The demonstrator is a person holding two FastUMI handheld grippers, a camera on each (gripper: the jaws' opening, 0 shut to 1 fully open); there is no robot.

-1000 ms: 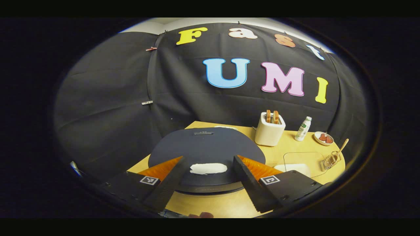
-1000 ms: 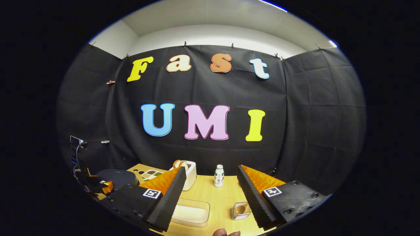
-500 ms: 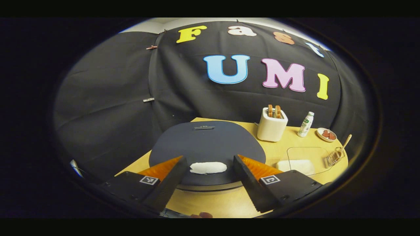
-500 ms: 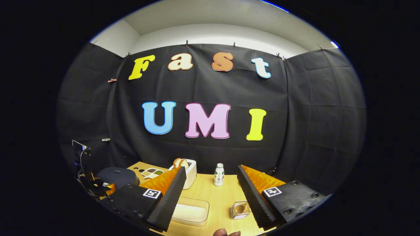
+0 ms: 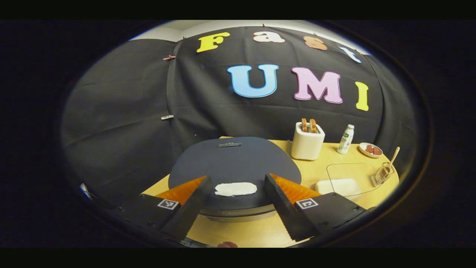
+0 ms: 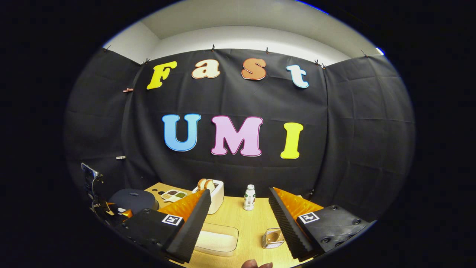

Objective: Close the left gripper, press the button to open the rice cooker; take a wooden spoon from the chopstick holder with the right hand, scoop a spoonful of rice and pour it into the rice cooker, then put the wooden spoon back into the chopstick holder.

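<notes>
Hovering spread before the shut rice cooker (image 5: 234,163), the left tongs (image 5: 235,208) must next, I judge, close and press its white button (image 5: 235,189); the right tongs (image 6: 238,230) also gape empty.

The rice cooker (image 5: 234,163), dark and round, sat at lower centre of the left gripper view, lid shut, its white button (image 5: 235,189) at the near edge. At right, a clear rice container (image 5: 349,178) lay beside the wire chopstick holder (image 5: 383,174), the wooden spoon (image 5: 392,156) leaning upright in it.
</notes>
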